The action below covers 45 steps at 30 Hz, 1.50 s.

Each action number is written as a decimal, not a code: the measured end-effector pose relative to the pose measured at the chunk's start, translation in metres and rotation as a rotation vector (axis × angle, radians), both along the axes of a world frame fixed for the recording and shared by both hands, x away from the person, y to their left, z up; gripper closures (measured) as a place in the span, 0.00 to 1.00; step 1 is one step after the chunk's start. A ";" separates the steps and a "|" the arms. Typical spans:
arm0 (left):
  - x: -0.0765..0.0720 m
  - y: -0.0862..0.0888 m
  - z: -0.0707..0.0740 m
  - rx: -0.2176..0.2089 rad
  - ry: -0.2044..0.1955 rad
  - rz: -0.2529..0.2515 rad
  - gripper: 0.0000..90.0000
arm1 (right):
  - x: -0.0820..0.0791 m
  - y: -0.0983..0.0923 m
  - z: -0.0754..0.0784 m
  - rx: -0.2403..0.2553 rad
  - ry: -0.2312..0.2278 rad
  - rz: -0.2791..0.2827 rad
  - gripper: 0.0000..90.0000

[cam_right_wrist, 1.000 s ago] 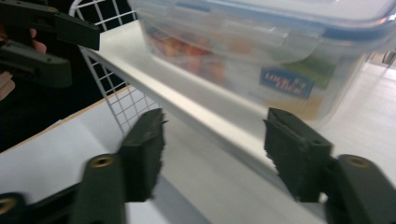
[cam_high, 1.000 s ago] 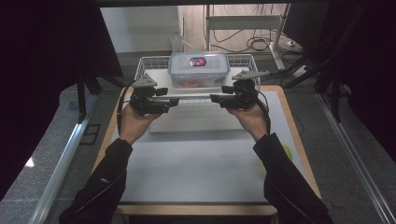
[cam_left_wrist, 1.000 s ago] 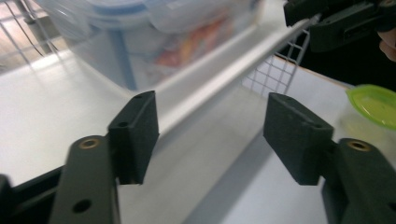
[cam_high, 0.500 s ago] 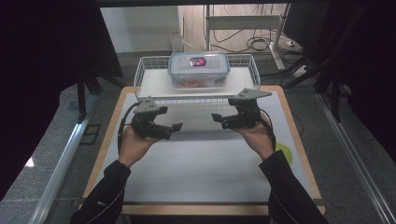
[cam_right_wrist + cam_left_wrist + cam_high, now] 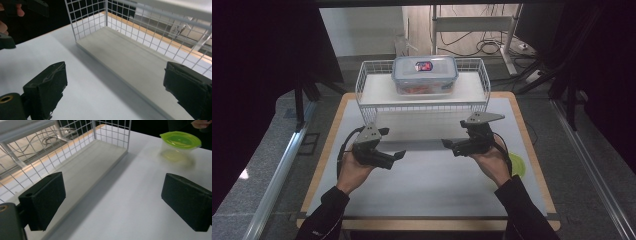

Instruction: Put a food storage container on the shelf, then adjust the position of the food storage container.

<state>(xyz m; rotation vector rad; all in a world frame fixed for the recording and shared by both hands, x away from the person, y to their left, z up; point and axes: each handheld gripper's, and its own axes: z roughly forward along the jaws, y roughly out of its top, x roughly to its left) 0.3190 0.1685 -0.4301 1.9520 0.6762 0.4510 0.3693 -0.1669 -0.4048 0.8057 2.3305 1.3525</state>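
High view: a clear lidded food container [image 5: 425, 75] with a blue-edged lid sits on the top shelf of a white wire rack [image 5: 371, 70] at the far side of the table. A red and blue label lies on the lid, but its writing is too small to read; reddish contents show through the wall and cannot be made out. The table [image 5: 432, 195] has a white top with a pale wooden border. Grey floor surrounds it, dark curtains hang on both sides, and cables lie on the floor behind the rack under a metal frame.

The left gripper [image 5: 398, 156] and the right gripper [image 5: 446, 144] are held above the table in front of the rack, well apart from the container, tips pointing at each other. Both sets of jaws have just been opening and now stand released, with nothing between them.

In the left gripper view the rack's lower shelf [image 5: 82, 167] runs past the jaws, and a small clear tub with a green lid [image 5: 180, 141] stands on the white surface, slightly blurred. In the high view that tub is mostly hidden behind the right hand [image 5: 490, 162]. The right gripper view shows the same lower shelf and the left hand [image 5: 8, 15], cut off at the corner.
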 end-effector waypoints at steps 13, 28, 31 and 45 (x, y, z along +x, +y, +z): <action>-0.023 0.004 -0.040 -0.025 0.043 -0.026 0.02 | -0.034 -0.009 -0.027 0.011 -0.024 0.015 0.05; -0.051 0.013 -0.080 0.056 0.098 -0.030 0.00 | -0.062 -0.014 -0.068 -0.049 0.031 0.033 0.05; -0.052 0.013 -0.082 0.047 0.120 -0.026 0.01 | -0.062 -0.016 -0.074 -0.068 0.047 0.031 0.05; -0.051 0.014 -0.080 0.021 0.150 0.004 0.02 | -0.055 -0.032 -0.073 -0.072 0.074 -0.029 0.09</action>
